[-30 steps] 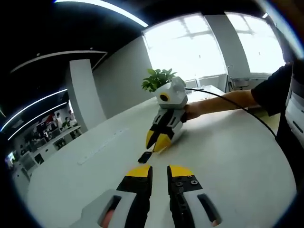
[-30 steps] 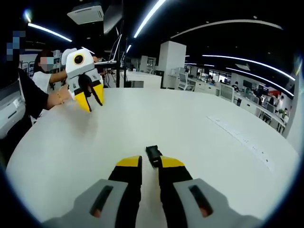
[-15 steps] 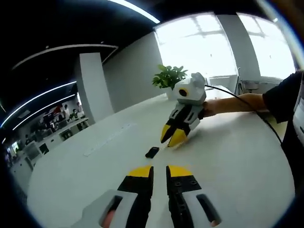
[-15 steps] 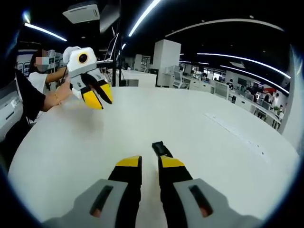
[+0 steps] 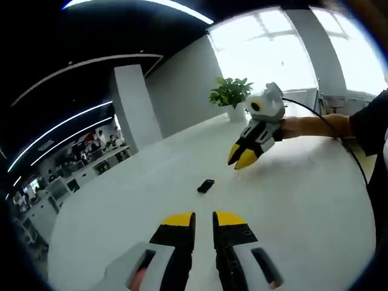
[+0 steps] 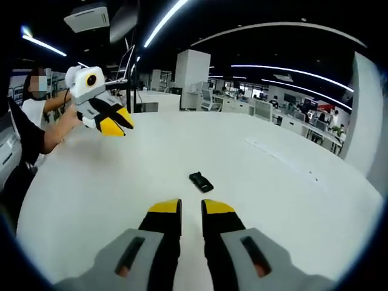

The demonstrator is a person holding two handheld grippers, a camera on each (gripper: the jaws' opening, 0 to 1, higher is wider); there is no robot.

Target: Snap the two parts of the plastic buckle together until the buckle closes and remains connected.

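Note:
A small black plastic buckle [image 5: 205,185] lies flat on the white table [image 5: 291,206]; in the right gripper view the buckle [image 6: 200,181] rests a short way beyond my jaws. My left gripper [image 5: 204,219] is shut with nothing between its yellow tips, well short of the buckle. My right gripper [image 6: 191,207] is also shut and empty. In the left gripper view the right gripper [image 5: 241,159] hangs above the table beyond the buckle, held by a hand. The left gripper [image 6: 115,124] shows at the far left of the right gripper view, raised off the table.
A potted plant [image 5: 230,97] stands at the table's far edge by bright windows. A long pale strip [image 6: 285,162] lies on the table to the right of the buckle. Desks and people fill the office behind. A cable [image 5: 327,130] trails along the person's arm.
Both grippers have drawn back and up from the buckle, which stays flat on the table. The right gripper's tips, right beside the buckle a second ago, are now clear of it.

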